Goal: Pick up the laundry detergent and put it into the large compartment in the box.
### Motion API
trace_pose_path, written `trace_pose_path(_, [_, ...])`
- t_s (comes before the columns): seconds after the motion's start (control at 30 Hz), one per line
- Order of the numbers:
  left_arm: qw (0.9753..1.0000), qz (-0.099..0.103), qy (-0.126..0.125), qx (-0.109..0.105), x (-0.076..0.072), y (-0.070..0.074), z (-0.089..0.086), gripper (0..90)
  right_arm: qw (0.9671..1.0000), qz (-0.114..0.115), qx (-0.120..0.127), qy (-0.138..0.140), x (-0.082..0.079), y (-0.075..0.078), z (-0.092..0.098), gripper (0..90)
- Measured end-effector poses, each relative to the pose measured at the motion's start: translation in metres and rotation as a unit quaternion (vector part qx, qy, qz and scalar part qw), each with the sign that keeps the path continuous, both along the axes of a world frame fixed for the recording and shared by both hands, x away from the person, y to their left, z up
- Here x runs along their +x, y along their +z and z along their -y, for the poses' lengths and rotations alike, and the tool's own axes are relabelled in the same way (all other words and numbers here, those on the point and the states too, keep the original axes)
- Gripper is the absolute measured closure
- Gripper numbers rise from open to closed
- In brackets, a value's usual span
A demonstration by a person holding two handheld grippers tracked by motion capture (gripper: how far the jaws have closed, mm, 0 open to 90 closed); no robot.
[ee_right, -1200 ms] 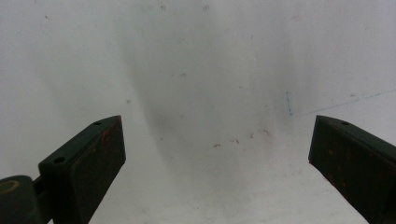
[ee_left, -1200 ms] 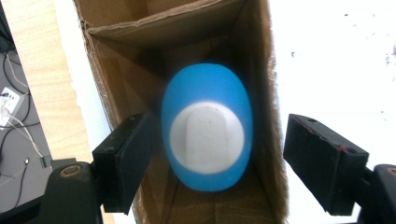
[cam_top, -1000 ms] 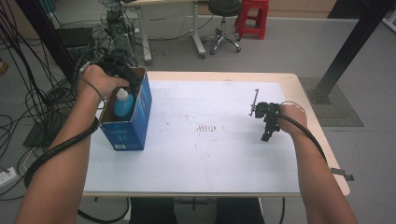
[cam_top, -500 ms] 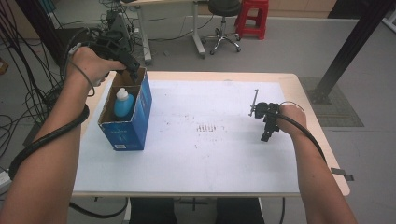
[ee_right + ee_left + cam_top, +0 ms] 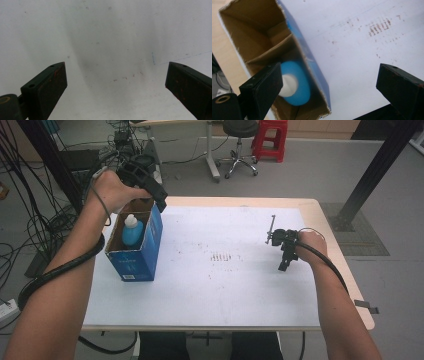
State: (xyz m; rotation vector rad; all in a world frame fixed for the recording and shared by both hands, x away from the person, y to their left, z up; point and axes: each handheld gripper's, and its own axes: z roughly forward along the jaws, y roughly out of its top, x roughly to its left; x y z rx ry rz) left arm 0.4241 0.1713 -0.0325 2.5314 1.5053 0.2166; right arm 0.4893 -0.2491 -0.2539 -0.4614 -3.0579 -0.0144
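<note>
— Why is the left gripper point(image 5: 159, 200) hanging up there above the far end of the blue carton point(image 5: 135, 251)?

— I'd guess it's there to reach into the open top. Its jaws are spread wide with nothing between them, and in the left gripper view they look straight down into the box.

— So what's inside?

— A blue bottle point(image 5: 294, 82) with a white cap, standing upright, just below and beside the near jaw in that view. A cardboard divider point(image 5: 270, 52) splits the carton; the bottle sits in the compartment closer to the tongs, and the one beyond it looks bare, though its floor is in shadow.

— And the other hand?

— The right gripper point(image 5: 284, 265) is well apart from the box, low over the white sheet point(image 5: 225, 285), jaws equally wide and holding nothing. Just stained paper under them. I'd say it's waiting, maybe to steady the carton.

— The carton itself?

— Upright, top flaps gone, rim torn.
</note>
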Motion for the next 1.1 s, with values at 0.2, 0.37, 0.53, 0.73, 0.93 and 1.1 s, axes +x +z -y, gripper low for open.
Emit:
trace_pose_path(0.2, [0.9983, -0.013, -0.056, 0.002, -0.002, -0.003, 0.02, 7.1, 1.0, 0.0, 0.0, 0.003, 0.0, 0.0, 0.0, 3.6])
trace_pose_path(0.37, [0.9933, -0.012, -0.115, 0.005, -0.01, -0.007, 0.036, 7.0, 1.0, 0.001, 0.0, 0.005, 0.0, 0.001, -0.001, 3.6])
trace_pose_path(0.53, [0.9859, -0.015, -0.167, 0.005, -0.016, -0.012, 0.047, 6.6, 1.0, 0.002, -0.002, 0.007, 0.001, 0.003, -0.003, 3.5])
trace_pose_path(0.73, [0.9752, -0.019, -0.22, 0.013, -0.024, -0.018, 0.062, 6.6, 0.9999, 0.004, -0.001, 0.01, 0.001, 0.004, -0.004, 3.6])
trace_pose_path(0.93, [0.961, -0.025, -0.275, 0.019, -0.035, -0.025, 0.077, 6.6, 0.9999, 0.004, -0.002, 0.01, 0.001, 0.003, -0.006, 3.5])
trace_pose_path(1.1, [0.952, -0.03, -0.304, 0.024, -0.045, -0.032, 0.091, 6.5, 0.9999, 0.003, -0.002, 0.011, 0.001, 0.003, -0.007, 3.7])
